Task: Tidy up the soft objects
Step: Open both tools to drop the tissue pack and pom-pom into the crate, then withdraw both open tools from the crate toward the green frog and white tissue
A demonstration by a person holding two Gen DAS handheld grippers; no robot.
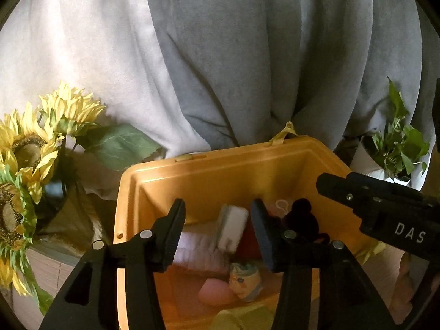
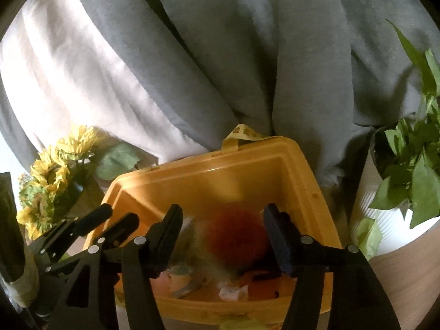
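Observation:
A yellow plastic bin (image 1: 209, 176) holds several soft toys. In the left wrist view I see a white and pink plush (image 1: 205, 243), a dark plush (image 1: 302, 217), a small pale figure (image 1: 246, 277) and a pink piece (image 1: 214, 293). My left gripper (image 1: 218, 228) is open and empty above the bin. The right gripper shows at the right (image 1: 379, 209). In the right wrist view the bin (image 2: 220, 173) holds a blurred red-orange plush (image 2: 236, 233). My right gripper (image 2: 224, 236) is open, over that plush. The left gripper (image 2: 90, 231) shows at the left.
Artificial sunflowers (image 1: 30, 143) stand left of the bin, also in the right wrist view (image 2: 55, 170). A green potted plant in a white pot (image 2: 407, 170) stands right of the bin, on a wooden surface (image 2: 407, 280). Grey and white draped fabric (image 1: 220, 55) hangs behind.

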